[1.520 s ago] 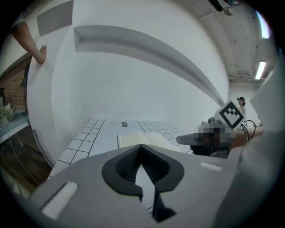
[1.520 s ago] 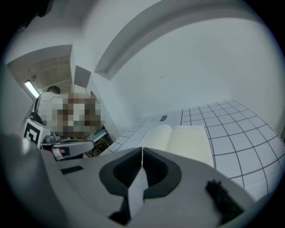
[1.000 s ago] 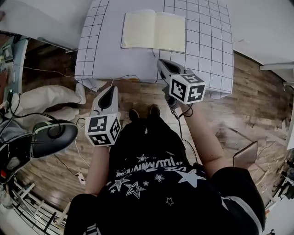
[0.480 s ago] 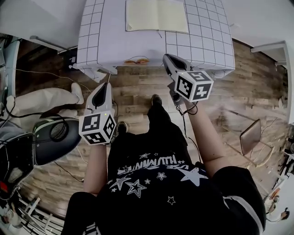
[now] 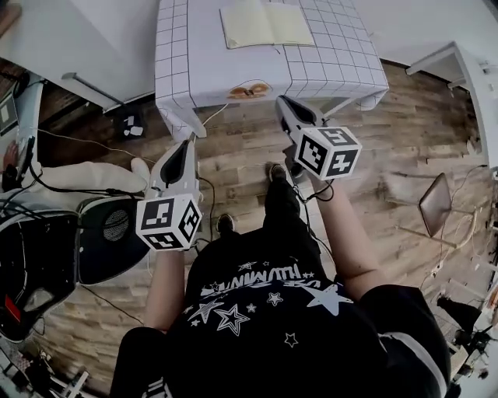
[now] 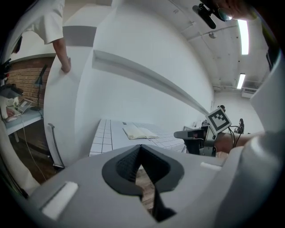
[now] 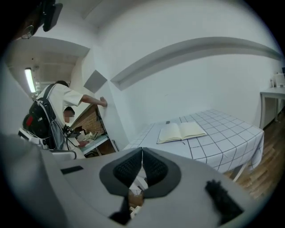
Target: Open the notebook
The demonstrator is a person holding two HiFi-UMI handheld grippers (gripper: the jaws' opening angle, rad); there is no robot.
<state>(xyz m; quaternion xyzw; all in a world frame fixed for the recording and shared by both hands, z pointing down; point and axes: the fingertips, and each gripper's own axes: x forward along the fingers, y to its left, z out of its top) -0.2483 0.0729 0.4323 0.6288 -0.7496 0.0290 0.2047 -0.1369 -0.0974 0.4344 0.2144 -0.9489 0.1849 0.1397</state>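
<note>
The notebook (image 5: pixel 267 25) lay open on the checked worktop (image 5: pixel 194 70), toward its far edge. The left gripper (image 5: pixel 184 148) and right gripper (image 5: pixel 284 105) hung short of its near edge, fingers together and empty. Best, I judged, to hold them clear of the pages.

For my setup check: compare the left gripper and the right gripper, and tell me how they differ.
The right gripper is further forward, its tip by the table's front edge; the left gripper hangs back over the wood floor. In the head view the left angles slightly right, the right angles left. Both have shut, empty jaws and face the open notebook.
</note>
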